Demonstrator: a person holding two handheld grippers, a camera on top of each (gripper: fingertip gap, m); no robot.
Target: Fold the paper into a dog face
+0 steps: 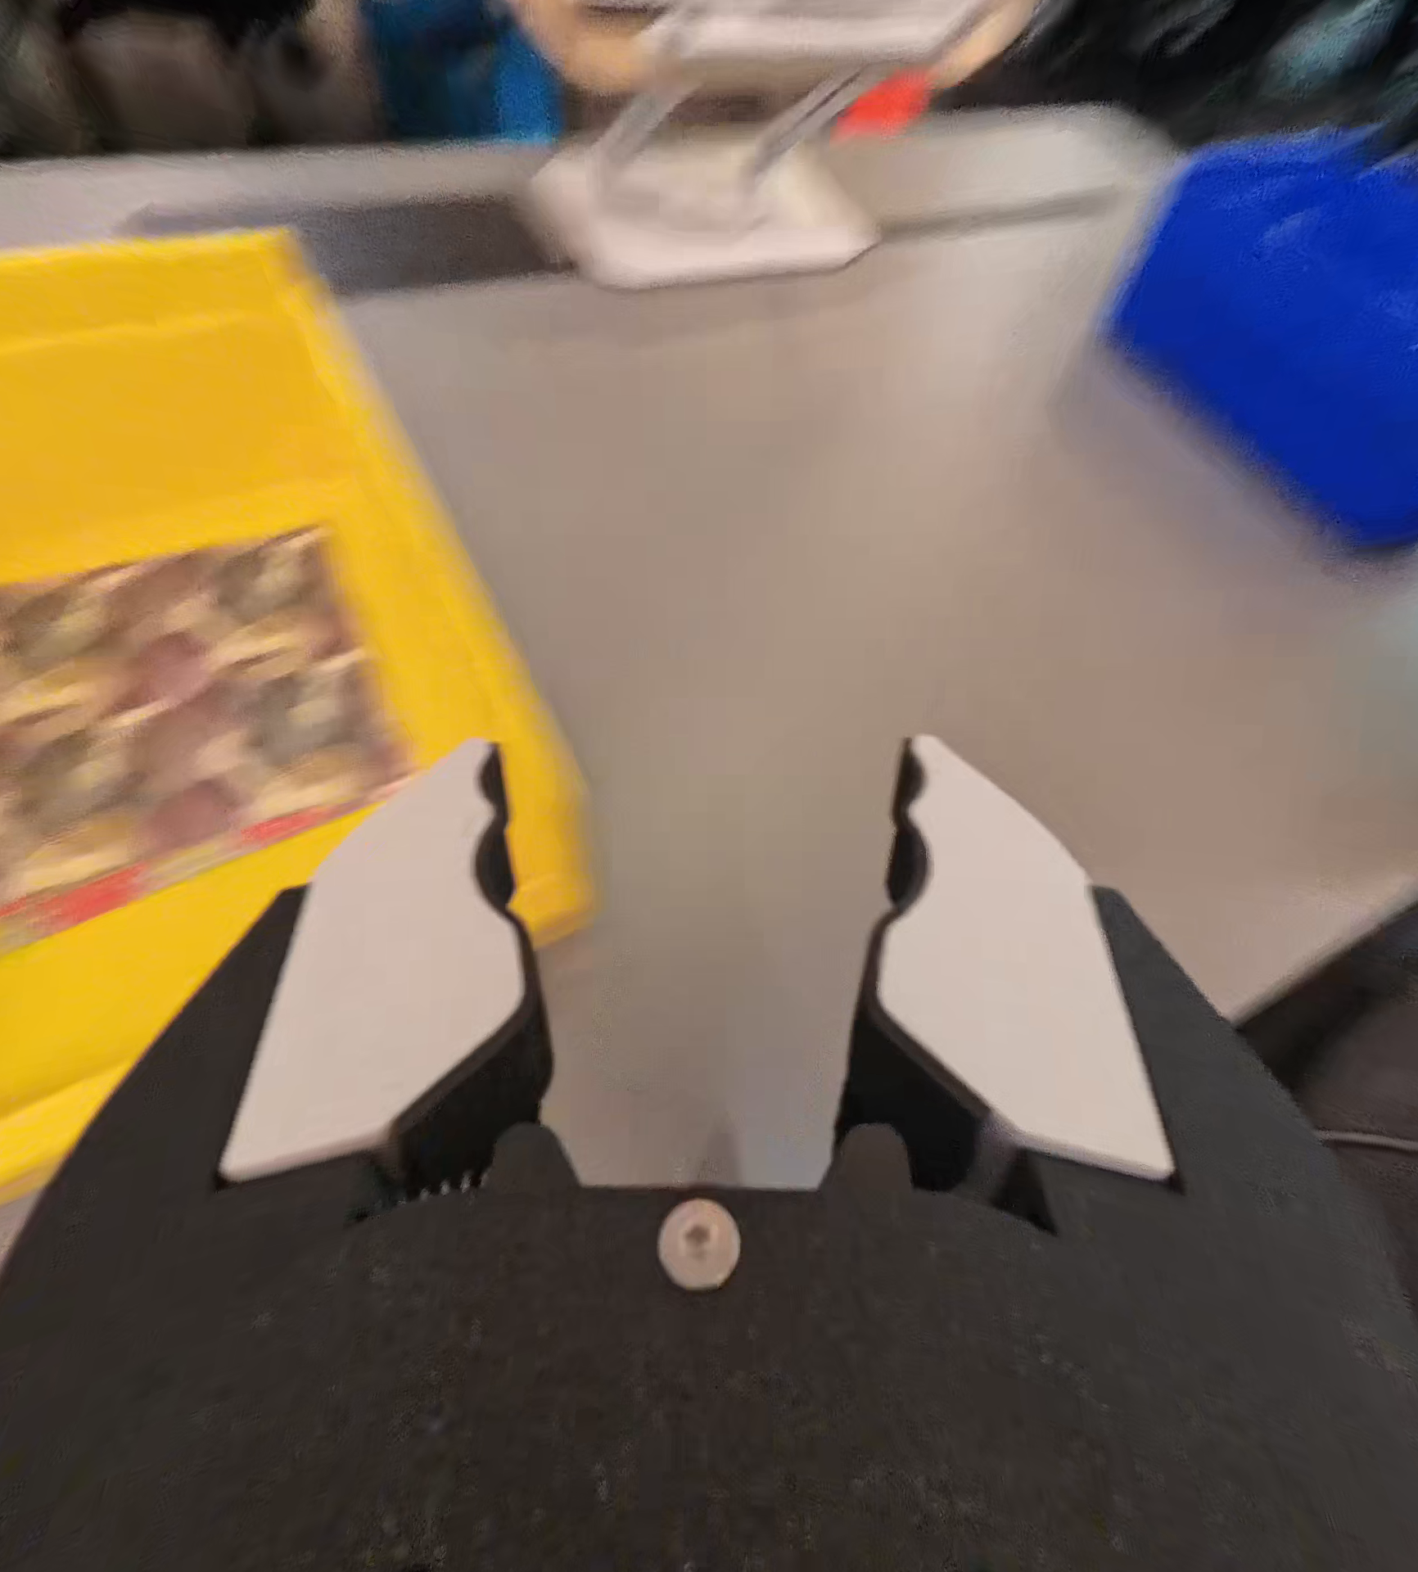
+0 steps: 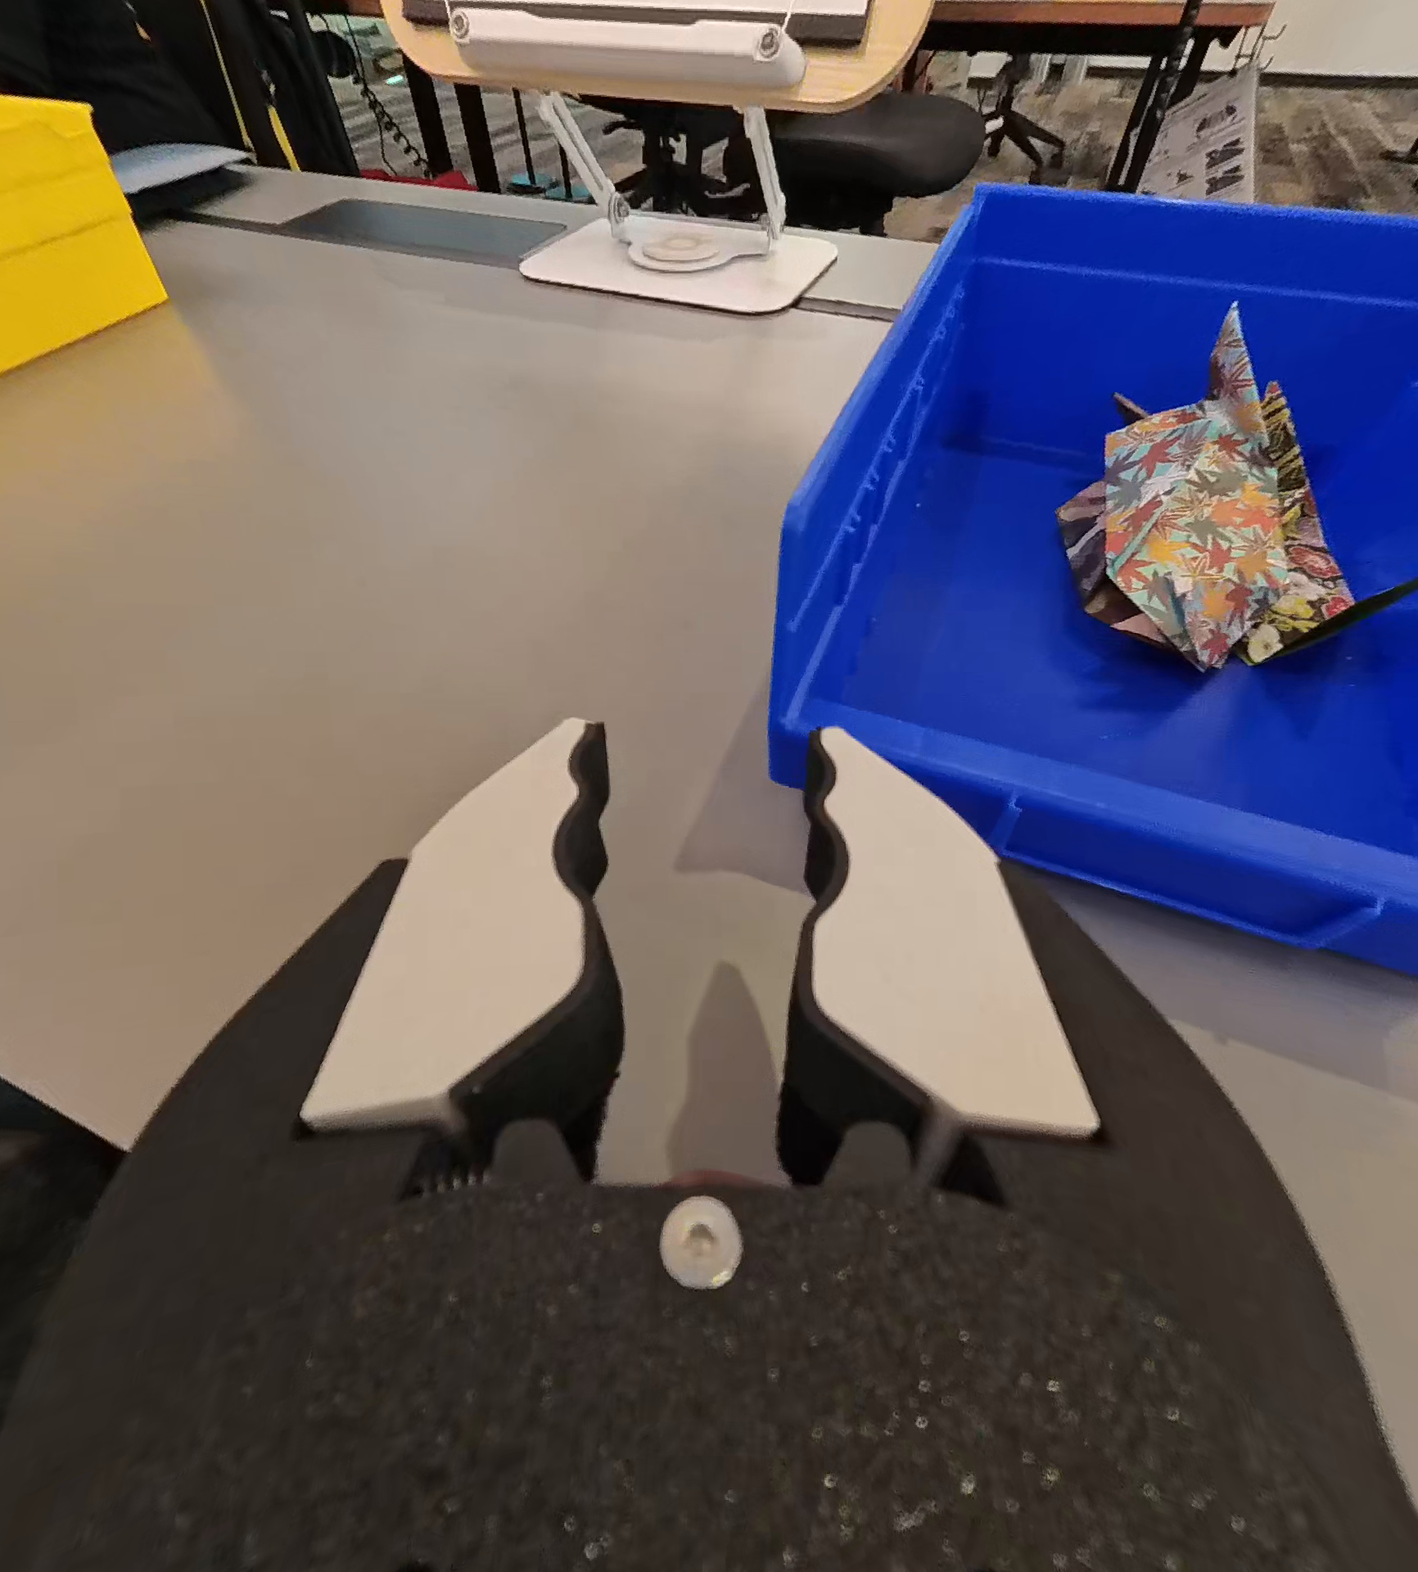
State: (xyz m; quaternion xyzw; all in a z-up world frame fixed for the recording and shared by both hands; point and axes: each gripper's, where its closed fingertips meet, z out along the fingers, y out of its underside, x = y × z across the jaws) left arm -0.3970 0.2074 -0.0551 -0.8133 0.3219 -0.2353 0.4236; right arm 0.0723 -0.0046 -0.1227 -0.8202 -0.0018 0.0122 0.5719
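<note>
Paper (image 1: 161, 723) for folding shows only in the left wrist view: a flat patterned sheet, or possibly a stack since motion blur hides its edges, lying inside the yellow bin (image 1: 280, 408) at the left of the frame. That whole view is smeared, so the pattern cannot be made out. The right wrist view is sharp and shows only a corner of the yellow bin (image 2: 17, 247) at the upper left, with its contents out of sight. It does show what the blurred view does not: folded paper pieces (image 2: 1207, 527) in leaf and flower prints, piled together inside the blue bin (image 2: 884, 697) at the right of the frame; at least two, though the exact count is unclear because they overlap. The blue bin (image 1: 1301, 340) appears in the left wrist view only as a streaked shape at the upper right. Two bins stand on the grey surface (image 2: 365, 544), well apart, with bare surface between them. One white tablet stand (image 2: 680, 264) sits at the far edge in the upper middle. The left hand-held gripper (image 1: 699, 748) has its fingers spread wide with nothing between them. The right hand-held gripper (image 2: 704, 736) has its fingers apart, less widely, also holding nothing, and its right fingertip lies just beside the blue bin's near corner.
</note>
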